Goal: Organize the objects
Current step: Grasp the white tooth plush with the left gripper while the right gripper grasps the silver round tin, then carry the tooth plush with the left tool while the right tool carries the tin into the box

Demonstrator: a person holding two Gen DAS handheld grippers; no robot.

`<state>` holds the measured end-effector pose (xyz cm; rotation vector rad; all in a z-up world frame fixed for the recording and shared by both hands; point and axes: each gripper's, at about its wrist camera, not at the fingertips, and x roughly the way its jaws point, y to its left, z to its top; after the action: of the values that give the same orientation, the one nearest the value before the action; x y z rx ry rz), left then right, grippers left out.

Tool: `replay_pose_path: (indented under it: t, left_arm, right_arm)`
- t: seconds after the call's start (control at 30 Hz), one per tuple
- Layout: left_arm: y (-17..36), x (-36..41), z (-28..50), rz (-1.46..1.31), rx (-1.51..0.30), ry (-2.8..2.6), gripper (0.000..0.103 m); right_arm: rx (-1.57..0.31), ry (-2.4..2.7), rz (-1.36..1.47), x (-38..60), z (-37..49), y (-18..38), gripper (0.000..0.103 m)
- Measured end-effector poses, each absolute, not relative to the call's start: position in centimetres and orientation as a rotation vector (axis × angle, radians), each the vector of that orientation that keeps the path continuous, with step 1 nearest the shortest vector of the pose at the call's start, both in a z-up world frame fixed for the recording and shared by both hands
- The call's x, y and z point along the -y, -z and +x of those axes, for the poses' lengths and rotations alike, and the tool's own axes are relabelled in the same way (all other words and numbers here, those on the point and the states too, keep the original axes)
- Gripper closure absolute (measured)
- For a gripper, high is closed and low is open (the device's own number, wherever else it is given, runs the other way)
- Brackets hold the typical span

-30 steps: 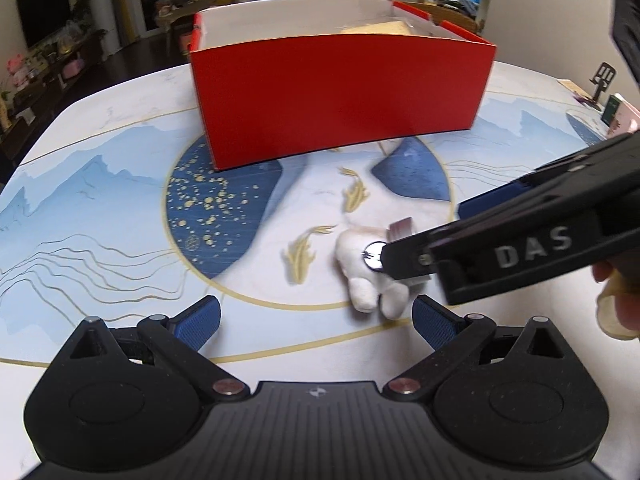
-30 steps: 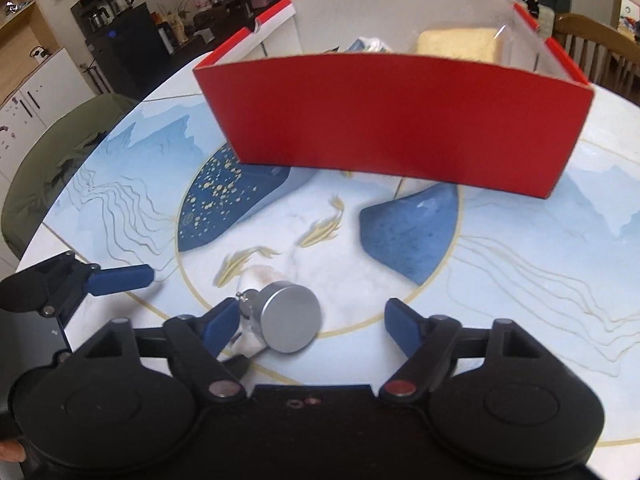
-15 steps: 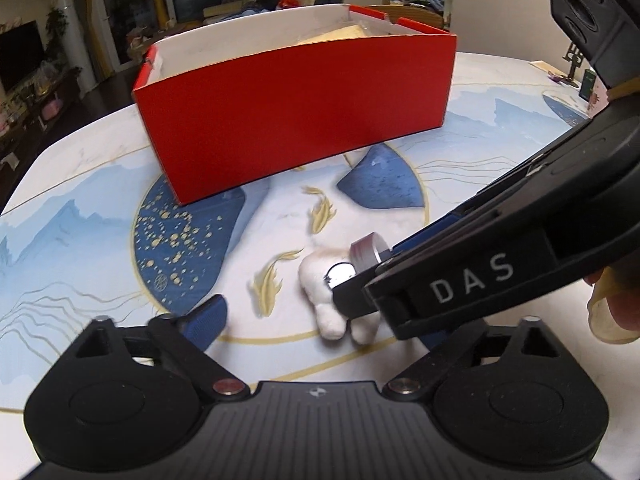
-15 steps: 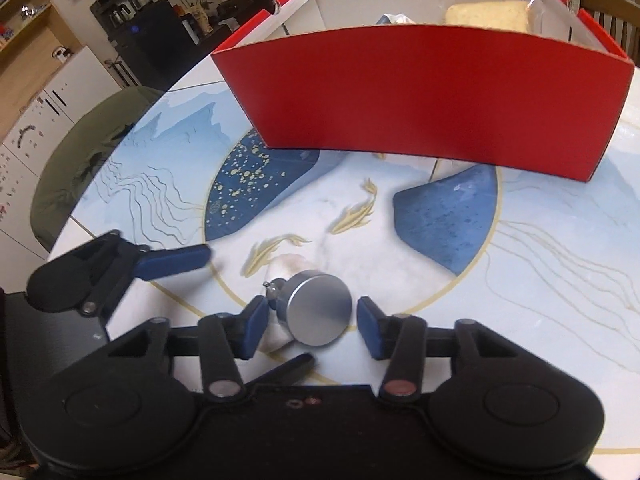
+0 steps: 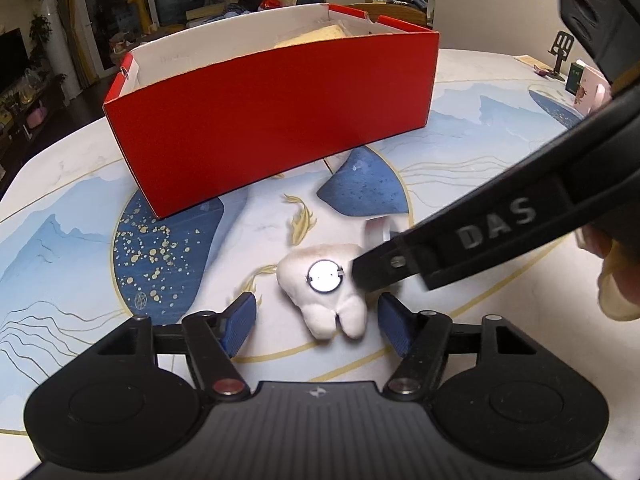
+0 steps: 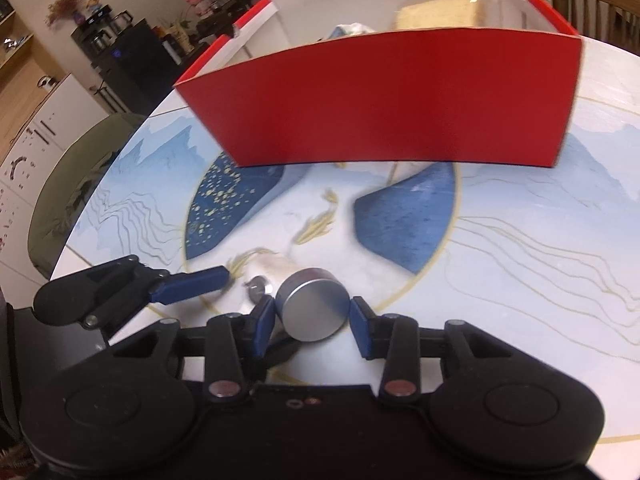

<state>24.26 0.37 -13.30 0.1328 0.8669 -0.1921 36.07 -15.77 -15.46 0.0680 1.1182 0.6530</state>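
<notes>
- The table (image 5: 72,184) is white with blue mountain prints, gold lines, gold fish and a blue gold-speckled disc.
- A red box (image 5: 276,120) with a white inside stands at its far side; a pale yellow block (image 6: 440,12) and some crumpled thing show over the rim.
- Behind it lies a dim living room: a dark window, a TV at the left, and clutter in the left view; a dark cabinet with a coffee maker, white cupboards and a wooden chair in the right view. A green chair (image 6: 68,196) stands at the table's left edge.
- A white tooth-shaped plush (image 5: 324,292) lies on the table in front of the box, roots pointing toward the left camera, a round metal disc on its face.
- A silver cylinder (image 6: 312,304) sits just beside the plush, on its right.
- The left gripper (image 5: 316,320) brackets the plush. Its jaws have just been closing and stand apart, one blue pad (image 5: 240,320) on each side, neither touching the plush.
- The right gripper (image 6: 312,316) reaches in from the right of the left view, a hand (image 5: 616,276) on it. Its jaws have just been closing; the cylinder sits between them, the pads at or almost at its sides. I cannot tell whether they press on it.
</notes>
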Motion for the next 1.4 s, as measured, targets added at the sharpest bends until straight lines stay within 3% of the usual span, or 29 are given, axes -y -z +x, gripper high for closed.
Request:
replay_pose_path:
  t: [0.33,0.43,0.63,1.4]
  left_arm:
    - [13.3,0.0,25.5,0.127,-0.877,0.202,0.036]
    - [13.4,0.2,25.8,0.129,-0.889,0.196,0.051]
    - [13.2,0.3,26.2,0.122,-0.901,0.183,0.054]
    - [8.0,-1.2,25.6,0.035,-0.881,0.134,0.056]
  right_arm:
    - [-1.11,-0.586,0.106,18.9,36.7,15.3,0.063]
    - [-1.11,-0.576,0.097,19.3,36.8,15.4,0.063]
    - [-1.113,-0.572,0.083,19.7,36.5,15.3,0.063]
    - [-0.942,-0.591,-0.145,19.3,34.7,10.4,0.063]
